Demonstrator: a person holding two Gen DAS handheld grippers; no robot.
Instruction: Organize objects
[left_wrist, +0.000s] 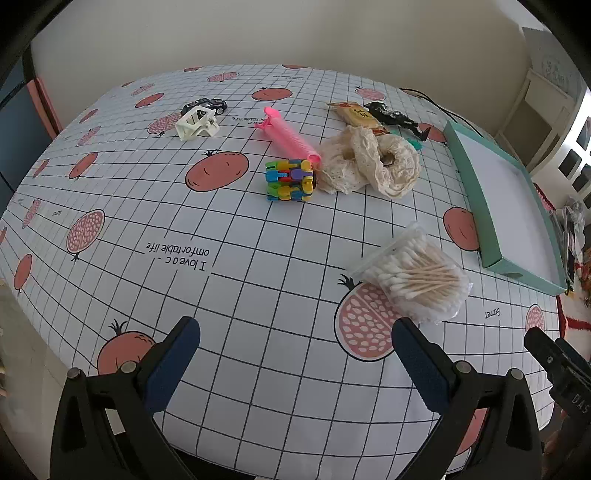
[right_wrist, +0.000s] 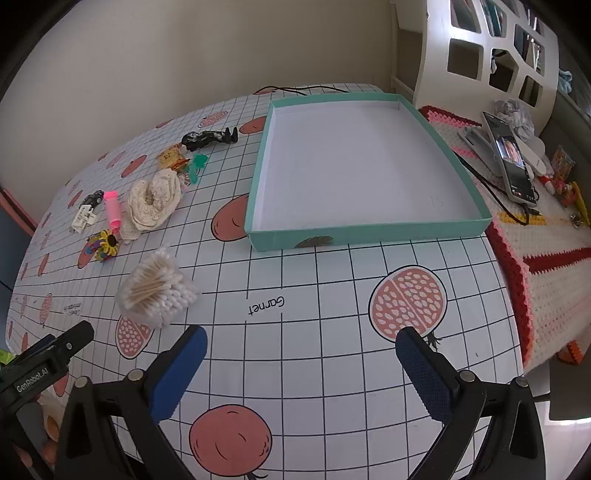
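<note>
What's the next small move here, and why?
Probably ease the left gripper forward and right onto the bag of cotton swabs. Both grippers are open and hold nothing, the teal tray has nothing in it, and the bag is the nearest loose item.

Plain cream wall (right_wrist: 177, 55) behind my tabletop (right_wrist: 332, 295), which wears a white grid cloth printed with pink pomegranates. To my right, a white cabinet with cut-out openings (right_wrist: 491, 48), daylight bright on it. Beside the tabletop, touching its edge, a crocheted cover (right_wrist: 546, 280) in white, red and pink. Far left, a dark blue panel with a pink edge (left_wrist: 26, 122).
</note>
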